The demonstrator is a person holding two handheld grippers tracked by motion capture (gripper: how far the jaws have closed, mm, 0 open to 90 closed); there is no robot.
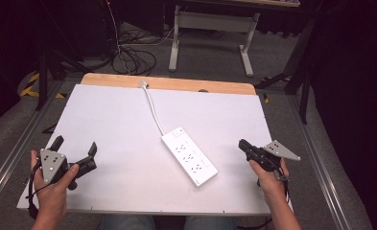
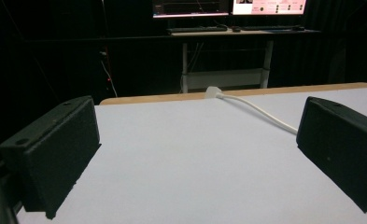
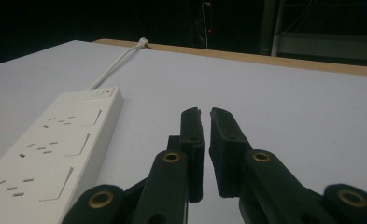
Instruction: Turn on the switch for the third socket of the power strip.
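a white power strip (image 1: 189, 156) lies flat near the middle of the white table top (image 1: 109, 120), set on a slant, its sockets facing up and its white cord (image 1: 152, 108) running away to the far wooden edge (image 1: 169, 83) of the table. the right gripper (image 1: 244, 144), held in the person's right hand (image 1: 267, 175) at the near right of the table, sits just beside the strip's right side without touching it; in the right gripper view its two black jaws stand almost together with only a thin slit between them and nothing caught there — closed on air, with the strip lying to their left. the left gripper (image 1: 76, 147) rests in the left hand (image 1: 52, 184) at the near left corner, well apart from the strip; its jaws are spread wide, and the left gripper view shows bare table top between them, with the cord crossing in the distance toward the right jaw. both grippers point away from the person, low over the table — whether they touch it i cannot tell.
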